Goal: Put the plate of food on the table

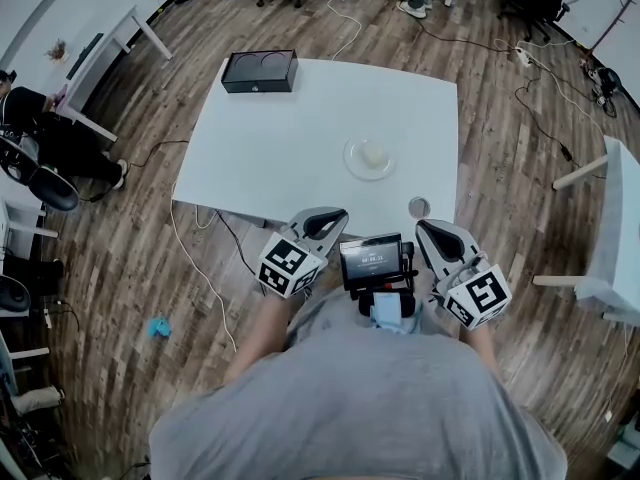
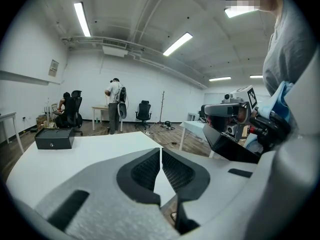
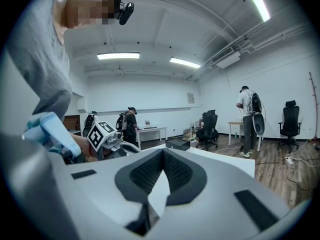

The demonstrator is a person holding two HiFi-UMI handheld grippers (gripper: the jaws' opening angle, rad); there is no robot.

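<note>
Plate of food (image 1: 369, 157): on white table (image 1: 280, 138), right of centre, well apart from both grippers. Left gripper (image 1: 330, 218): jaws closed tip to tip, nothing between them; held at near table edge. Right gripper (image 1: 428, 230): jaws likewise closed, empty; just beside small round object (image 1: 418, 207) at near edge. Black box (image 1: 259, 71): at far left corner of table.

Bright, lit by o/head strip lights (image 2: 82, 19); fisheye warp @ edges.
</note>
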